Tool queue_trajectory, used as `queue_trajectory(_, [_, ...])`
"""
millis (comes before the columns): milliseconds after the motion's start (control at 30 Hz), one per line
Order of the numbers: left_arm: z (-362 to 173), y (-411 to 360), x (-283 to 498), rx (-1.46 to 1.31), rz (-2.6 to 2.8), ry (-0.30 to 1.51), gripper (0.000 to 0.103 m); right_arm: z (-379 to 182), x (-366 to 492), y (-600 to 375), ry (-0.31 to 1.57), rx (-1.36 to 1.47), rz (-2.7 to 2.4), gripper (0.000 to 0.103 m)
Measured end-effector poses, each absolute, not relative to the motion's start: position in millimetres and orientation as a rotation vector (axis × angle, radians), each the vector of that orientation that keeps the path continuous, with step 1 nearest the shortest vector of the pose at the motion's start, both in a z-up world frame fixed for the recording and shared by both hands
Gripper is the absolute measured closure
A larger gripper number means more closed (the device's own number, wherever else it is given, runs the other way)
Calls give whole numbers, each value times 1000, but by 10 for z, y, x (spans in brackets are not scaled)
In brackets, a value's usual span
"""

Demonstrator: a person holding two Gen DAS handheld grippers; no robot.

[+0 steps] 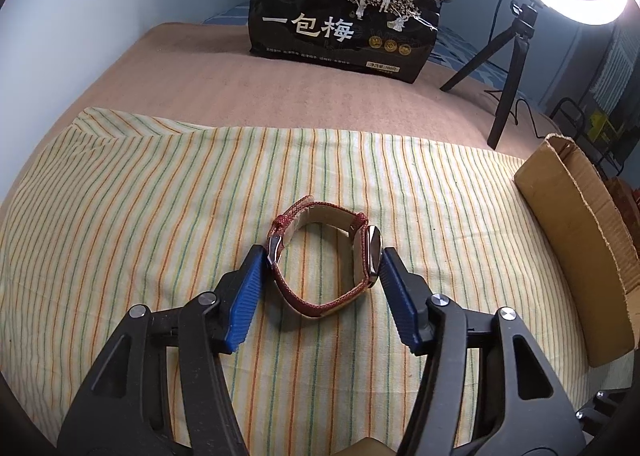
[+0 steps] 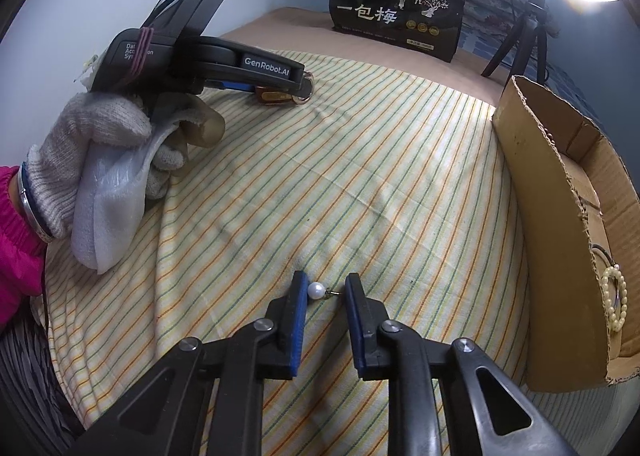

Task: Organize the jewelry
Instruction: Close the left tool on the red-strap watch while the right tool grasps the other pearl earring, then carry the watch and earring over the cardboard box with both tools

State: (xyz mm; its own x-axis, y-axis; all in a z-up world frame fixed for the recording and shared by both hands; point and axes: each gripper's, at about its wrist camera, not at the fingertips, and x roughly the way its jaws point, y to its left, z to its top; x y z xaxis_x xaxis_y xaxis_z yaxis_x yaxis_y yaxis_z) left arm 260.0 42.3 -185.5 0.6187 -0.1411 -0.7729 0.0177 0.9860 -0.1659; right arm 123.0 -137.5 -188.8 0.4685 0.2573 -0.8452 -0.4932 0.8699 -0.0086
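A red-strapped watch [image 1: 326, 256] with a metal case lies on its side on the striped cloth [image 1: 160, 196]. My left gripper [image 1: 324, 260] is around it, blue pads touching buckle and case on either side, so it is shut on the watch. It also shows in the right wrist view [image 2: 280, 94], held by a gloved hand [image 2: 104, 144]. My right gripper [image 2: 326, 282] is open around a pearl earring [image 2: 316, 290] on the cloth; the pearl touches the left pad. A cardboard box [image 2: 560, 216] at right holds a pearl bracelet [image 2: 614, 296].
A black snack bag [image 1: 344, 12] stands at the back on the brown blanket. A ring light on a tripod [image 1: 508, 68] stands at the back right. The box [image 1: 576, 240] sits at the cloth's right edge.
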Motion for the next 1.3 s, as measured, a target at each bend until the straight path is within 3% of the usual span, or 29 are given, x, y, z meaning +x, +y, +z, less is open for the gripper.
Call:
queue_trajectory(733, [-1177, 243, 2274, -123, -120, 790, 44, -1355, 1165, -1640, 862, -179, 463, 86])
queue_trajectory(1300, [-708, -461, 2032, -74, -227, 718, 44, -837, 1216, -2401, 762, -68, 347, 86])
